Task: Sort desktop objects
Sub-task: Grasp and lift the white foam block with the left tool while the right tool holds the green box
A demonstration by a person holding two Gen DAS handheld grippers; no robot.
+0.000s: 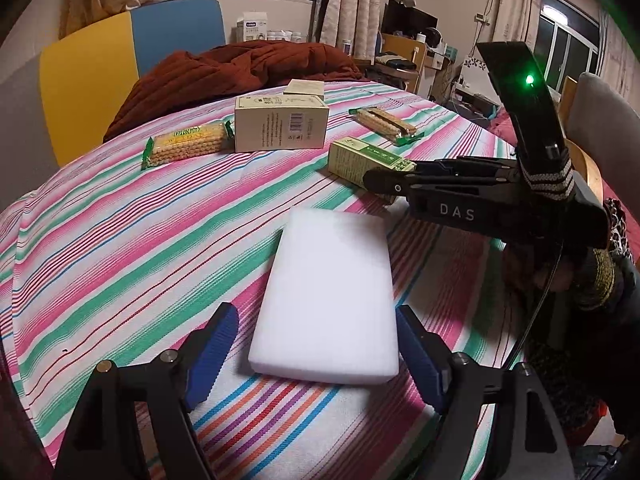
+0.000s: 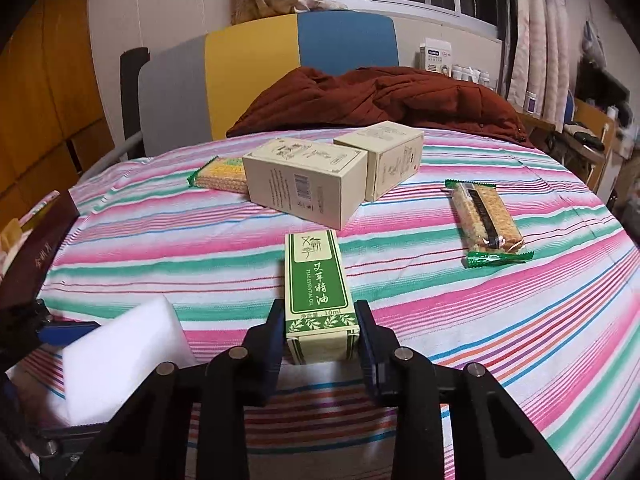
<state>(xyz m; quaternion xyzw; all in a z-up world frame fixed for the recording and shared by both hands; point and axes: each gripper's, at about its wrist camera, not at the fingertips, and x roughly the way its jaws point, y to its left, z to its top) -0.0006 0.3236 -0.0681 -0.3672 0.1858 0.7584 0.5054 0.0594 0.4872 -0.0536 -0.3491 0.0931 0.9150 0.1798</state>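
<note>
Green essential-oil box (image 2: pixel 318 300) lying flat on striped cloth (image 2: pixel 480 320), near end clamped between pads of right gripper (image 2: pixel 320 332) — jaws closed on its sides. White foam block (image 1: pixel 328 300) just left of it, flat on cloth, between blue pads of left gripper (image 1: pixel 316 352); jaws wide, pads apart from block. Further back: two cream cartons (image 2: pixel 308 184) touching, biscuit pack (image 2: pixel 224 174) behind left carton, second biscuit pack (image 2: pixel 486 220) off right. Red-brown quilt (image 2: pixel 372 96) heaped at far edge.
</note>
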